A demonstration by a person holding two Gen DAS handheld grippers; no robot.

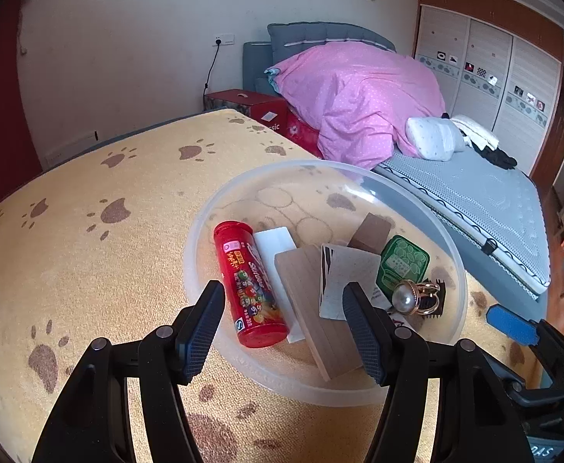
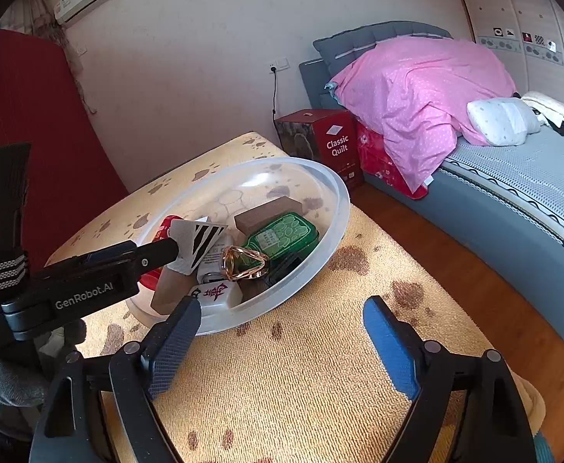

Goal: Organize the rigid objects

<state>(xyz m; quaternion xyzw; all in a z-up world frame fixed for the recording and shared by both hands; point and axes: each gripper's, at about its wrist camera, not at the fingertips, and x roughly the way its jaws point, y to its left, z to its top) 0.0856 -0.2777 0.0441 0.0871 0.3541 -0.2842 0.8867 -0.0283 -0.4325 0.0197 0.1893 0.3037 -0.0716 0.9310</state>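
Note:
A clear plastic bowl (image 1: 204, 231) (image 2: 336, 208) sits on the yellow paw-print cloth (image 1: 88, 250). It holds a red candy tube (image 1: 249, 283), a tan wood block (image 1: 316, 308), a white block (image 1: 274, 241), a grey tile with black stripes (image 1: 345, 274) (image 2: 200, 237), a brown block (image 1: 370, 231) (image 2: 266, 214), a green tin (image 1: 401, 262) (image 2: 282, 237), a gold pearl ring (image 1: 413, 299) (image 2: 243, 264) and a mahjong tile (image 2: 216, 293). My left gripper (image 1: 283, 332) is open just above the bowl's near side, empty. My right gripper (image 2: 282, 341) is open and empty, right of the bowl.
A bed with a pink quilt (image 1: 359, 96) (image 2: 420, 85) stands to the right, with red boxes (image 2: 320, 142) at its head. The wood floor (image 2: 475, 270) lies beyond the cloth's right edge. A red panel (image 2: 31, 115) stands at the left.

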